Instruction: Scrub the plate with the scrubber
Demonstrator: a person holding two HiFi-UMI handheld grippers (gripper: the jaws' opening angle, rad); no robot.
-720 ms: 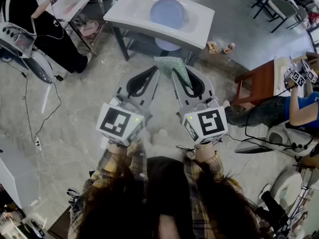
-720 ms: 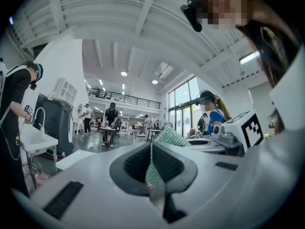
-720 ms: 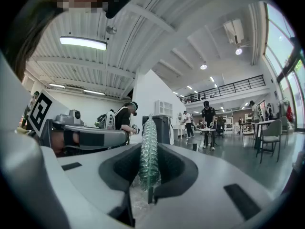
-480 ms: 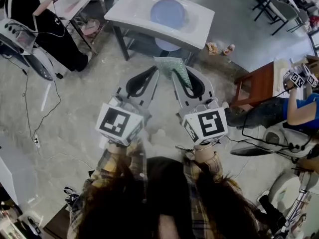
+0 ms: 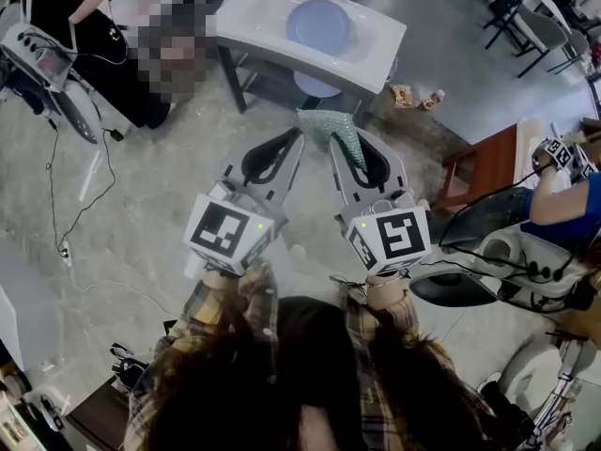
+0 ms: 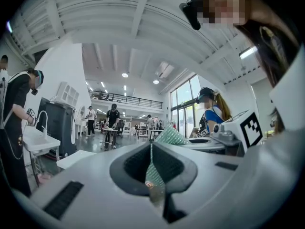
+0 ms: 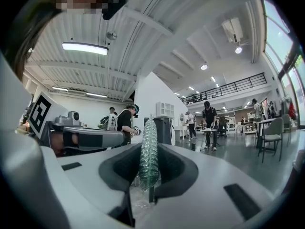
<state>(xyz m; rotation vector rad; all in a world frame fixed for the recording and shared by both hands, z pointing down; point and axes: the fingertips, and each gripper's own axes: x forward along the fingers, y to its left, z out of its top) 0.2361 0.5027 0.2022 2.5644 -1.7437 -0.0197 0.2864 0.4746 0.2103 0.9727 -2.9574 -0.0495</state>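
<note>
A pale blue plate (image 5: 317,22) lies in the white sink basin (image 5: 258,12) at the top of the head view, well beyond both grippers. My right gripper (image 5: 331,139) is shut on a green mesh scrubber (image 5: 331,125), which sticks out past its tips. In the right gripper view the scrubber (image 7: 148,151) stands edge-on between the jaws of the right gripper (image 7: 148,175). Beside it, my left gripper (image 5: 299,135) is shut, its tips close to the scrubber's left edge. In the left gripper view the left gripper (image 6: 151,147) shows only a thin slit, with the green scrubber (image 6: 169,135) showing beyond it.
The sink stands on dark metal legs (image 5: 230,78) with a round blue thing (image 5: 316,85) under it. A reddish-brown table (image 5: 484,158) and a person in blue (image 5: 563,209) are at right. A seated person in black (image 5: 70,17) is at top left. Cables (image 5: 56,224) trail over the floor.
The head view has shifted slightly. Both grippers and the scrubber keep the same pose in front of me.
</note>
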